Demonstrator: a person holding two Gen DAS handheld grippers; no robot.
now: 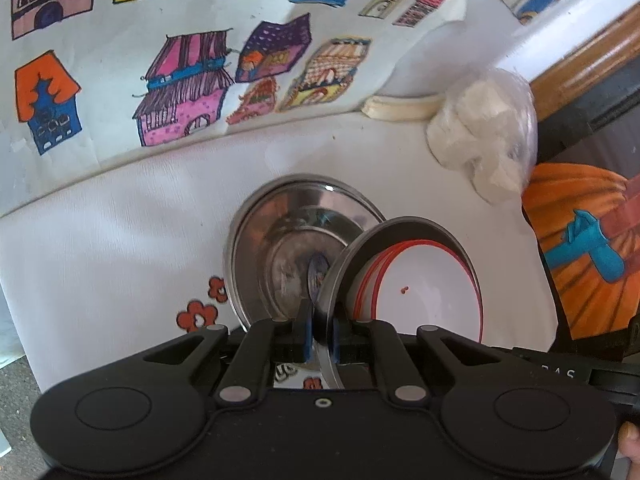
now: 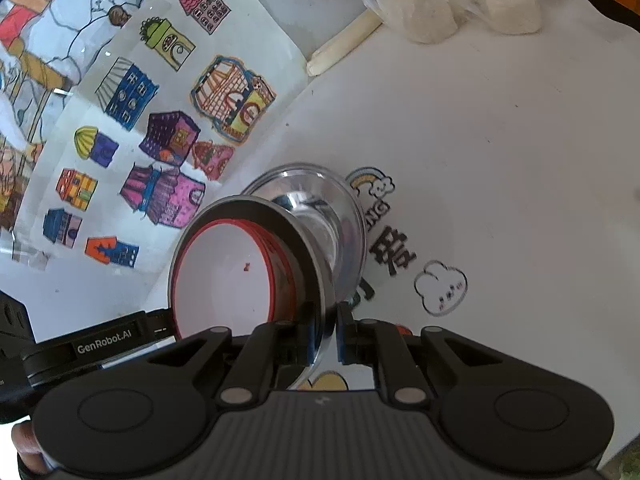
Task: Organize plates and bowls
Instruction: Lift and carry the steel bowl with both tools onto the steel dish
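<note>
Inspector: Steel bowl (image 1: 360, 264) with the red-rimmed white bowl (image 1: 424, 284) nested inside, seemingly held tilted above the steel plate (image 1: 280, 240) on the white tablecloth (image 1: 120, 240). Left gripper (image 1: 320, 340) and right gripper (image 2: 326, 336) each clamp its thin rim.

Assessor: Handling?

Inspector: Stiff, light, slippery; the inner bowl could slide out. The wrapped white bundle (image 1: 484, 136) and drawing sheet (image 1: 160, 60) lie well apart.

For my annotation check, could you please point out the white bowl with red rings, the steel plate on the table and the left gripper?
White bowl (image 1: 424, 280), left wrist view, inner wall.
Steel plate (image 1: 280, 216), left wrist view, inner surface.
Left gripper (image 1: 321, 334), left wrist view, between fingertips.
</note>
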